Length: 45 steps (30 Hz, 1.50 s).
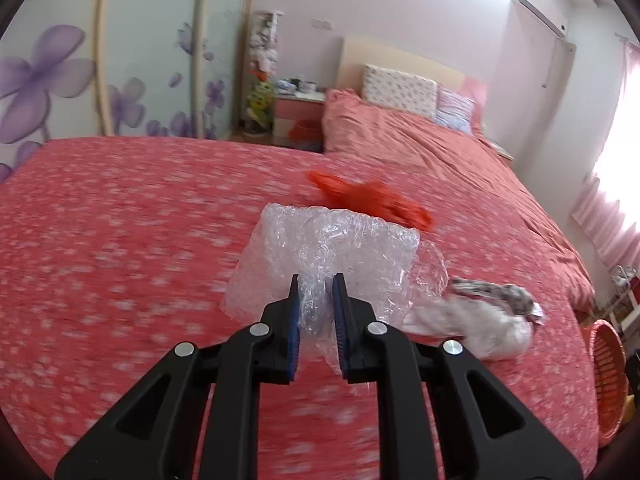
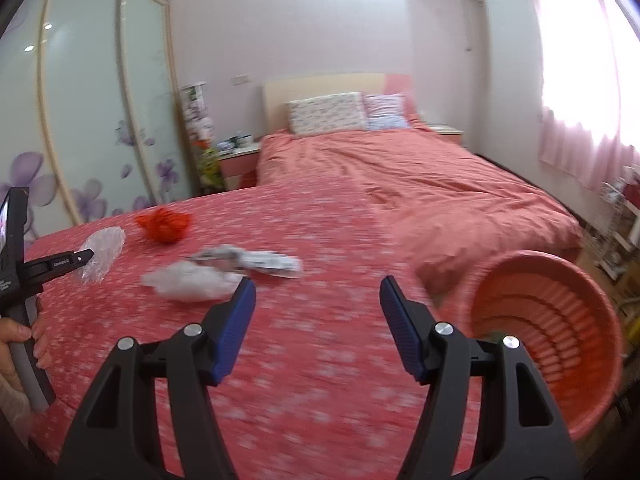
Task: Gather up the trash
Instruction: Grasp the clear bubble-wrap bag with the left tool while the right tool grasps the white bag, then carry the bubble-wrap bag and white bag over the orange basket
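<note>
My left gripper is shut on a sheet of clear bubble wrap and holds it over the red flowered bedspread. The right wrist view shows the same gripper with the bubble wrap at the far left. A red crumpled bag lies beyond it. White wadding and a printed wrapper lie on the bed to the right. My right gripper is open and empty, left of an orange basket tilted toward me.
The orange basket stands off the bed's right edge. Pillows and a headboard are at the far end, a bedside table and a flowered wardrobe to the left, pink curtains to the right.
</note>
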### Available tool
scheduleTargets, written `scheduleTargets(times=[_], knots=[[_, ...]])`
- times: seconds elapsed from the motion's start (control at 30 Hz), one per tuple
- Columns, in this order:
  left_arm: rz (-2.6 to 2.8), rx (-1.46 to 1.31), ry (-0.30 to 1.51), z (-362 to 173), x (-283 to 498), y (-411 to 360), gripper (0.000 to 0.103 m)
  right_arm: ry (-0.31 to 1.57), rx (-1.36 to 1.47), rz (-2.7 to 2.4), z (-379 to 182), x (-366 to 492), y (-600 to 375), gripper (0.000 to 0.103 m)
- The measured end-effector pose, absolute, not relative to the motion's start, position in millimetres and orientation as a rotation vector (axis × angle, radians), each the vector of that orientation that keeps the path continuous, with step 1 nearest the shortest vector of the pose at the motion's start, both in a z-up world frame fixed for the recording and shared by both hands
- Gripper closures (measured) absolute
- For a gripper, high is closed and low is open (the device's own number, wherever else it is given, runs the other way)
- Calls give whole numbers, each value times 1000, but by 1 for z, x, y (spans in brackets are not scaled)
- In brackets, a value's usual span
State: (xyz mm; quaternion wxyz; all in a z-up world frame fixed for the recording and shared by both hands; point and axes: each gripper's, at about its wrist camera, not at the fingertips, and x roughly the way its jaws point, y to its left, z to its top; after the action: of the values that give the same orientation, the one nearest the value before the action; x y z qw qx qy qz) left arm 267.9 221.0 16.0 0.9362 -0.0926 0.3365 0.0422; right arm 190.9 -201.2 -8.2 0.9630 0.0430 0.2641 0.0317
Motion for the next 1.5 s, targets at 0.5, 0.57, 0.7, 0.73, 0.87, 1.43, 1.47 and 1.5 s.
scheduleTargets(times=[0.5,0.57,0.7,0.73,0.87,1.43,1.47,1.5], knots=[[149,-216,640,20,237,283,88,699,24,233,-43,281,-71,41],[143,-225,643,18,236,284,88,726,-2,213,-49,289,-64,41],[133,-236,656,13,238,284,88,797,-22,186,-60,300,-61,47],[130,-238,660,11,238,284,88,806,-27,184,-62,300,-63,56],[124,-236,669,8,238,278,88,806,-47,196,-63,290,-69,75],[29,-205,641,32,225,226,88,677,85,177,-14,212,-146,80],[19,-202,639,33,224,222,88,665,89,165,-10,208,-151,80],[6,-200,636,36,223,216,88,652,93,153,-6,203,-158,80]])
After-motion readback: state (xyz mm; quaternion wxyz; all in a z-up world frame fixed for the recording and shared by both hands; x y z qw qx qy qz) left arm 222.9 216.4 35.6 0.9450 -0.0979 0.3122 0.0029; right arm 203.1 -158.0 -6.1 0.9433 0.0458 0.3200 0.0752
